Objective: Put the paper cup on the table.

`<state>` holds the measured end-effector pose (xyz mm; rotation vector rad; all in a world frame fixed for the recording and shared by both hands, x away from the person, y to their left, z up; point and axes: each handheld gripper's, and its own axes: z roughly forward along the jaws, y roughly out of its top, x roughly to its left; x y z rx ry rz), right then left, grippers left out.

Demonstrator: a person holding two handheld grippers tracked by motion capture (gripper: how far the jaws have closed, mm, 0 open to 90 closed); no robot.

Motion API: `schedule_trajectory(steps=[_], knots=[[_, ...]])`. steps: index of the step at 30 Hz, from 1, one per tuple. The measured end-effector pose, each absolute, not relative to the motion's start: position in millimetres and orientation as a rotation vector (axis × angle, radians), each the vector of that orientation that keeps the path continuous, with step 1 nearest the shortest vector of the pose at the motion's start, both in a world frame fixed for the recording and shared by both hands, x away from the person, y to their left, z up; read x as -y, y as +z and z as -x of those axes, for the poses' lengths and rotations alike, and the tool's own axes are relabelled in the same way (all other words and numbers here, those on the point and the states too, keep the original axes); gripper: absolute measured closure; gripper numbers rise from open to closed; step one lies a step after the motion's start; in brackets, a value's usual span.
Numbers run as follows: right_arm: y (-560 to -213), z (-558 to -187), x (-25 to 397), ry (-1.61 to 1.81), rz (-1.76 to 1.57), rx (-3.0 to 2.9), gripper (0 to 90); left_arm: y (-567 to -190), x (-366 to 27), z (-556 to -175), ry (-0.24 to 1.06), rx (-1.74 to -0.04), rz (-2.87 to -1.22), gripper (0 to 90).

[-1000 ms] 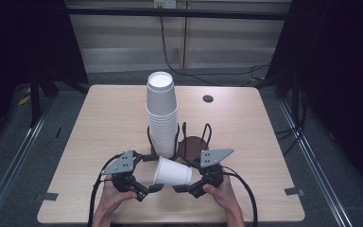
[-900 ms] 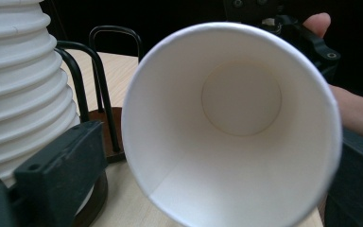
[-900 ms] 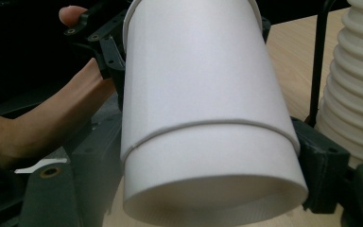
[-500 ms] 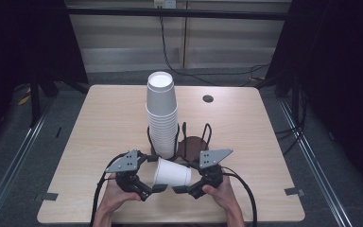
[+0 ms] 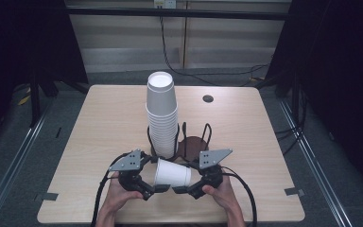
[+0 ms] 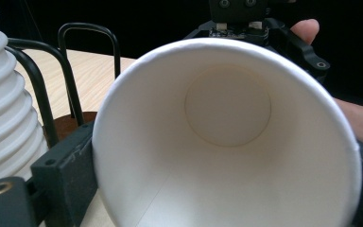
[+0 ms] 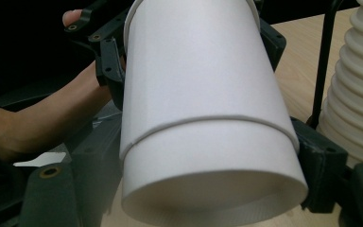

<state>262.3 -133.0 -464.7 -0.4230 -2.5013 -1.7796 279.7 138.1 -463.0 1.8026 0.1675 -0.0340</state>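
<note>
A white paper cup (image 5: 172,174) lies sideways in the air between my two grippers, just in front of the rack. My left gripper (image 5: 154,178) is shut on its wide mouth end, and I look straight into the cup (image 6: 227,142) there. My right gripper (image 5: 187,180) is shut on the base end. In the right gripper view a rim line crosses the cup's wall (image 7: 203,94), so a second cup looks nested in it. A tall stack of white cups (image 5: 161,113) stands upside down in a black wire rack (image 5: 194,137).
The rack sits at the middle of the light wooden table (image 5: 99,123), close behind the grippers. A round dark hole (image 5: 208,99) marks the tabletop at the back right. Hands and cables come in over the near edge. Dark floor and frame rails surround the table.
Both hands and the cup between them have hardly shifted. Both grips look the same as before.
</note>
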Motion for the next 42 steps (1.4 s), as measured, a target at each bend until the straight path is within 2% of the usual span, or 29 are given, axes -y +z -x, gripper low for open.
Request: schedule_trajectory(steps=[12, 17, 29, 42], knots=[[-466.0, -262.9, 134.4, -1.807, 0.431, 2.490, 19.9, -461.7, -139.6, -279.4, -0.039, -0.173, -1.793, 11.4], [-467.5, -261.0, 137.1, -1.850, 0.489, 2.492, 12.8, -460.5, -140.7, -280.2, -0.034, -0.181, -1.794, 11.4], [-465.4, -250.1, 148.4, -1.969, 0.600, 2.521, 12.7, -455.3, -152.6, -281.1, 0.012, -0.254, -1.825, 11.3], [-472.7, -240.3, 167.1, -2.196, 0.937, 2.608, 12.8, -452.9, -166.9, -282.1, 0.050, -0.305, -1.866, 11.0]])
